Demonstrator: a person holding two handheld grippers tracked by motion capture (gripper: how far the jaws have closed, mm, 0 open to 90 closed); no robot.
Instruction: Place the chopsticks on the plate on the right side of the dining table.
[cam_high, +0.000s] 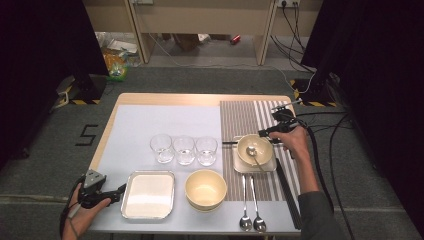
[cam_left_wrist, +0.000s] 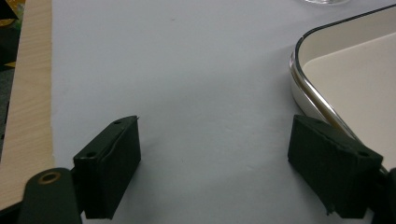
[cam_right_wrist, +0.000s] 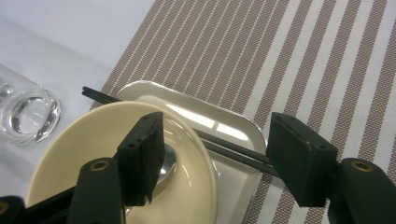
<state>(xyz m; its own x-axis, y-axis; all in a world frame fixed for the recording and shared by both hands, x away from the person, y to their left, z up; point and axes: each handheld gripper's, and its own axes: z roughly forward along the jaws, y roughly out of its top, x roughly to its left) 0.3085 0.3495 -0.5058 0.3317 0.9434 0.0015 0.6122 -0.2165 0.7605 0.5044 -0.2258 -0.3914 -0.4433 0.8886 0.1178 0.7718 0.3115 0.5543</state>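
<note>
Your cream bowl (cam_right_wrist: 93, 140), brown-and-white striped placemat (cam_right_wrist: 289, 56), black chopsticks (cam_right_wrist: 224, 148), pale grey tabletop (cam_left_wrist: 187, 70), silver-rimmed white tray (cam_left_wrist: 345, 60), clear glasses (cam_high: 183, 149).

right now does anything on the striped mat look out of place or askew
Yes: a pair of black chopsticks lies across the small tray, pinned under the cream bowl and poking out past the tray's edge. The bowl sits off-centre on them.
</note>
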